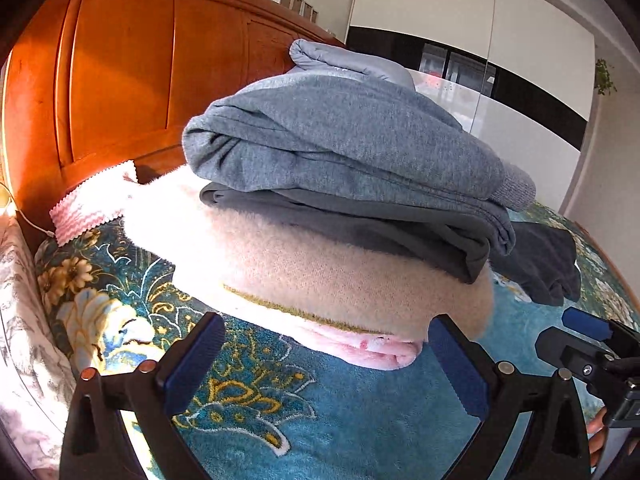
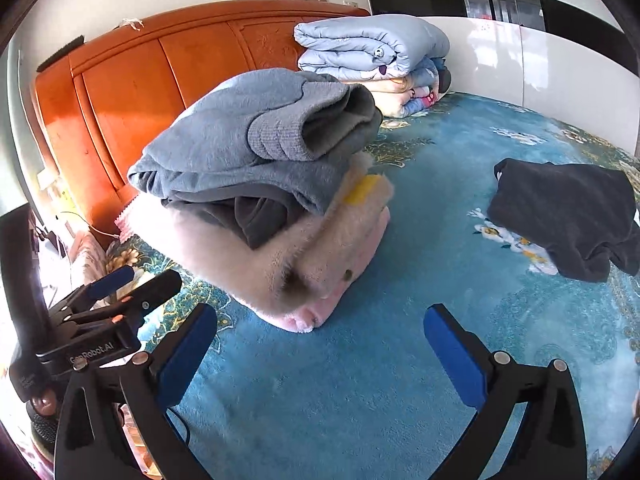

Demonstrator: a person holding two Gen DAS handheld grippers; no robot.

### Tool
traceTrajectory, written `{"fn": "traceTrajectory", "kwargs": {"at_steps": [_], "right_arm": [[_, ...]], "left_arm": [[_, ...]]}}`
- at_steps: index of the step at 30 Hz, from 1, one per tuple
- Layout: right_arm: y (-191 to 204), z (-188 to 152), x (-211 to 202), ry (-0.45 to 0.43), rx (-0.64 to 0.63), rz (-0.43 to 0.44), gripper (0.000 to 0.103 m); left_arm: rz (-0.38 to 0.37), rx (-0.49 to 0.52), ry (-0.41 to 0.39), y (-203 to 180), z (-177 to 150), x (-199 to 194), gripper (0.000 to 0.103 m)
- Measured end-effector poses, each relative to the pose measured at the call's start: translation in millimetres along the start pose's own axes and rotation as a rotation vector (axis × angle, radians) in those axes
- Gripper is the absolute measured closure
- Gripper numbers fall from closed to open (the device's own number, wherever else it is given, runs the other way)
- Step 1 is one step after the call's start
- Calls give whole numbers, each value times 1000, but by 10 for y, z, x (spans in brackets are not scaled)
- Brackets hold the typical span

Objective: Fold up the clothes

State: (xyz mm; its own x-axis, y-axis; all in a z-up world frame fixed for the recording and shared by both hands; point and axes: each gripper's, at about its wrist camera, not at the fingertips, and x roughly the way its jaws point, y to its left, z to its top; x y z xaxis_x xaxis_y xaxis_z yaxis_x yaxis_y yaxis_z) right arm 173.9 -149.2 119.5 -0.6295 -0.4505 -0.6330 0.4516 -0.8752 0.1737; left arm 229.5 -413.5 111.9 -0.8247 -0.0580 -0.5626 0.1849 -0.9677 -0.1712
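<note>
A stack of folded clothes sits on the blue floral bed cover (image 1: 360, 408): a grey-blue sweatshirt (image 1: 340, 136) (image 2: 240, 148) on top, a dark grey garment (image 1: 360, 228) (image 2: 256, 216) under it, a fluffy pink-cream garment (image 1: 320, 280) (image 2: 320, 256) at the bottom. A loose dark garment (image 2: 568, 216) (image 1: 540, 260) lies unfolded to the right. My left gripper (image 1: 324, 344) is open and empty just in front of the stack; it also shows in the right wrist view (image 2: 132, 280). My right gripper (image 2: 320, 332) is open and empty, right of the stack's near corner; it also shows in the left wrist view (image 1: 576, 332).
An orange wooden headboard (image 2: 132, 80) stands behind the stack. Folded quilts (image 2: 372, 56) are piled at the back by the headboard. A pink zigzag cloth (image 1: 88, 204) lies by the headboard. White and black wardrobe panels (image 2: 540, 48) line the far side.
</note>
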Motion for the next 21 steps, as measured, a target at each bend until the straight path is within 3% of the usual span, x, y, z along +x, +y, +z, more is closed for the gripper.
{"fn": "traceTrajectory", "kwargs": {"at_steps": [21], "right_arm": [[90,-112,26,-79,-88,-61,0]], "left_arm": [[31,40,-40,-93,-81,-41,0]]}}
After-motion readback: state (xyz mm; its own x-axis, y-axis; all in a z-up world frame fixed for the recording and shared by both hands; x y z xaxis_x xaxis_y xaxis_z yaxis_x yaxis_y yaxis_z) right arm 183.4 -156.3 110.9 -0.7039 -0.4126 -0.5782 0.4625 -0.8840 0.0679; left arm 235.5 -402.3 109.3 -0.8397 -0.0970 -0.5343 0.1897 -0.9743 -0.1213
